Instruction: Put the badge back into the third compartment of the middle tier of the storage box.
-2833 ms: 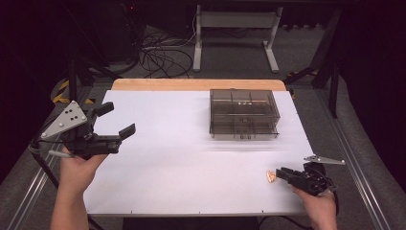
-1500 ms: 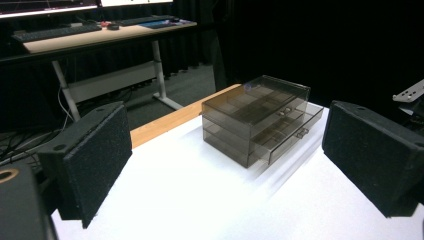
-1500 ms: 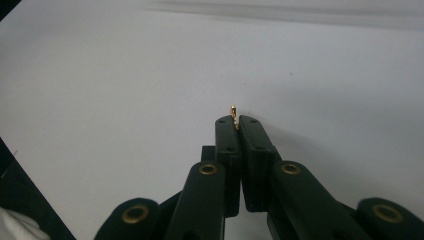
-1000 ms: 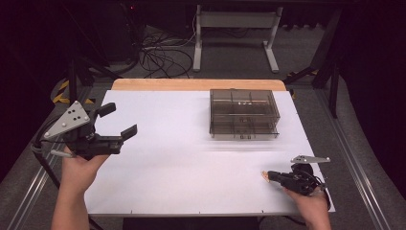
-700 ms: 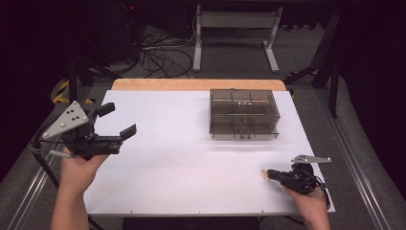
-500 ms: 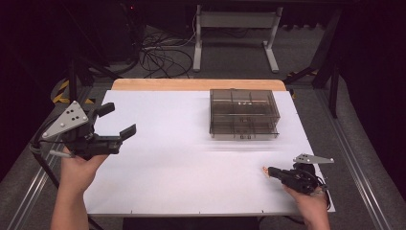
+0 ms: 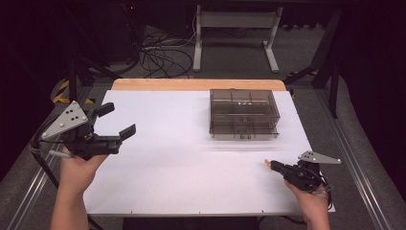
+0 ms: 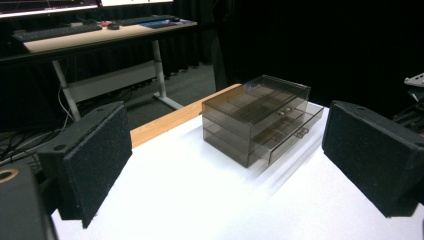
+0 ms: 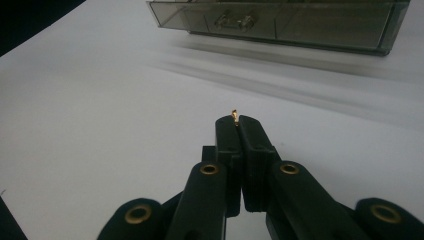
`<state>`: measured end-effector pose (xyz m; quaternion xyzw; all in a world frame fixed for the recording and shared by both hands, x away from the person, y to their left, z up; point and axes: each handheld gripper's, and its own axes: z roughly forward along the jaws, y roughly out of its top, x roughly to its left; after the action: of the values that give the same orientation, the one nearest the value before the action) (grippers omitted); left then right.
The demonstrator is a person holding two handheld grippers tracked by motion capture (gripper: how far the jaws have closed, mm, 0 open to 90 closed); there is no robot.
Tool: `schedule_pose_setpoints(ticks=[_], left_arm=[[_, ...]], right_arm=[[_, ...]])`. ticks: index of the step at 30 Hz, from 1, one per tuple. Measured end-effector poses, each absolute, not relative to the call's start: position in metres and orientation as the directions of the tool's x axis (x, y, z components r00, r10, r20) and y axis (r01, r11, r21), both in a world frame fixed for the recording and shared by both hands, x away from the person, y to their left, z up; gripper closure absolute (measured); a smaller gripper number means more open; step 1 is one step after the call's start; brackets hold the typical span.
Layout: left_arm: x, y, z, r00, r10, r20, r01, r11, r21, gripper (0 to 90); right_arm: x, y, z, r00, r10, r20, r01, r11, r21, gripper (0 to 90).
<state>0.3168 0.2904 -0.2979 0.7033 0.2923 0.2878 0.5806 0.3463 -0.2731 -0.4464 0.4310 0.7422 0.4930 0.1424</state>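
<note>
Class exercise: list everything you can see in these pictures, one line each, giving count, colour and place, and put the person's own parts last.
Drawer box: one, smoky clear plastic, far right of centre on the table.
Small piece: one, gold-coloured, pinched at the right gripper's tips; too small to identify.
Table: one, white top with a wooden far edge.
Left gripper: one, black, open, above the table's left side.
Right gripper: one, black, shut on the small piece, near right.
Hands: two, holding the grippers.
</note>
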Motion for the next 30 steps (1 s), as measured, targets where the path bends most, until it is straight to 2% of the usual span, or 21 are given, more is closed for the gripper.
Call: schedule_pose_setpoints(ticks=[30], left_arm=[[0.317, 0.293, -0.298, 0.658, 0.750, 0.063, 0.078, -0.151, 0.985, 6.5]], right_arm=[[0.352, -0.264, -0.418, -0.590, 0.797, 0.129, 0.380, 0.134, 0.915, 89.3]])
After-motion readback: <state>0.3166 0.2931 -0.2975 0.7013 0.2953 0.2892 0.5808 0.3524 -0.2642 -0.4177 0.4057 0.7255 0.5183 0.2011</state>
